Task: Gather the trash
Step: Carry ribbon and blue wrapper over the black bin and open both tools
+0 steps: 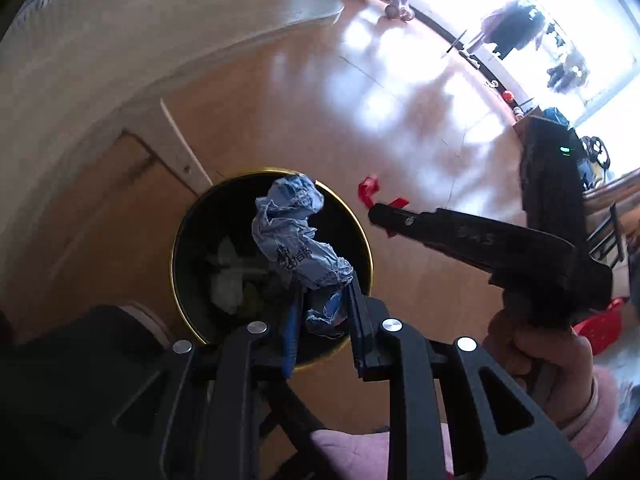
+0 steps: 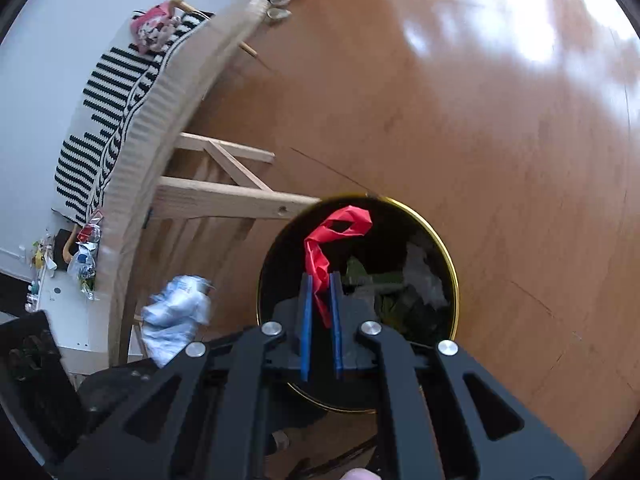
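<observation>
A round black bin with a gold rim (image 1: 176, 240) (image 2: 454, 276) stands on the wooden floor with crumpled trash inside. My left gripper (image 1: 324, 284) is shut on a crumpled blue paper wad (image 1: 292, 232), hanging over the bin's mouth. The same wad (image 2: 176, 312) shows blurred at the lower left of the right wrist view. My right gripper (image 2: 321, 280) is shut on a red strip of wrapper (image 2: 340, 228), also above the bin. In the left wrist view the right gripper (image 1: 376, 212) comes in from the right with the red strip (image 1: 368, 190) at its tip.
A wooden table (image 2: 224, 200) with a ribbed cardboard edge and a black-and-white striped cloth (image 2: 112, 120) stands left of the bin. More wrappers (image 2: 86, 256) lie on a white surface beyond. A hand in a pink sleeve (image 1: 560, 364) grips the right tool. Bright windows glare far off.
</observation>
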`<state>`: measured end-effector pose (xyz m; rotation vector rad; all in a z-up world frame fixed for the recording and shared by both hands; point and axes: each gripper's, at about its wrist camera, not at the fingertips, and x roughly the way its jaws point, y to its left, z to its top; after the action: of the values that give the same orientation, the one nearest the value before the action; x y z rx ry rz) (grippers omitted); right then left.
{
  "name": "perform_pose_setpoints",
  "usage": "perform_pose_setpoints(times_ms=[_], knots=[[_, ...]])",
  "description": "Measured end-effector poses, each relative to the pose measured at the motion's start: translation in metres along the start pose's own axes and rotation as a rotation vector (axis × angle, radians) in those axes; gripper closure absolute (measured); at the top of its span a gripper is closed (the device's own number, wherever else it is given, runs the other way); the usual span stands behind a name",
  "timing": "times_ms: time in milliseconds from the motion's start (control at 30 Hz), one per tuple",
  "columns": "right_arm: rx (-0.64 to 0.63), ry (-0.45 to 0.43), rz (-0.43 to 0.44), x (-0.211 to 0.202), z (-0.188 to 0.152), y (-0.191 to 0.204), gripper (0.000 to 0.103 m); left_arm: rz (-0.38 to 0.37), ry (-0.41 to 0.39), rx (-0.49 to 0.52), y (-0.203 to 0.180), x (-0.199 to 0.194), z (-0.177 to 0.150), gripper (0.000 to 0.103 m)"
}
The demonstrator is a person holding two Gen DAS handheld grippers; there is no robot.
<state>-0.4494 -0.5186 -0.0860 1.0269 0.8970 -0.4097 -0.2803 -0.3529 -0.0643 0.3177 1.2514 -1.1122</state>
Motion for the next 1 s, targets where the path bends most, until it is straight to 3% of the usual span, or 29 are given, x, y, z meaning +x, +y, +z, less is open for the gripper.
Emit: perform_pose_setpoints(times_ms=[133,533,567,600,633,667,733,833,900,1000], knots=[[-0.018,0.010,-0.014,0.004,0.004,-0.001,0.094,0.015,0.033,0.012,-0.001,0.011,-0.001,0.083],[0.026,0.041,0.023,0.013,0.013,0.016,0.093,-0.005,0.017,-0.001,0.005,0.006,0.002,0.081],[0.055,0.060,0.038,0.015,0.016,0.012,0.084,-0.010,0.018,-0.015,0.007,0.006,0.000,0.075],[0.088,0.088,0.047,0.017,0.017,0.009,0.071,-0.014,0.016,-0.037,0.009,0.005,-0.002,0.047],[0.131,0.119,0.051,0.020,0.019,0.003,0.032,-0.018,0.008,-0.062,0.009,0.005,-0.004,0.005],[0.162,0.127,0.055,0.020,0.021,-0.001,0.013,-0.026,-0.018,-0.091,0.012,0.003,-0.006,0.007],[0.176,0.091,0.048,0.014,0.022,-0.005,0.014,-0.036,-0.028,-0.086,0.010,-0.003,-0.006,0.007],[0.157,0.038,-0.028,0.003,0.026,-0.003,0.014,-0.031,-0.057,-0.088,0.008,-0.011,-0.006,0.007],[0.125,-0.022,-0.124,-0.006,0.028,0.002,0.014,-0.043,-0.091,-0.100,0.012,-0.021,-0.005,0.007],[-0.014,-0.163,-0.342,-0.023,0.031,0.029,0.008,-0.043,-0.143,-0.124,0.028,-0.060,0.008,0.007]])
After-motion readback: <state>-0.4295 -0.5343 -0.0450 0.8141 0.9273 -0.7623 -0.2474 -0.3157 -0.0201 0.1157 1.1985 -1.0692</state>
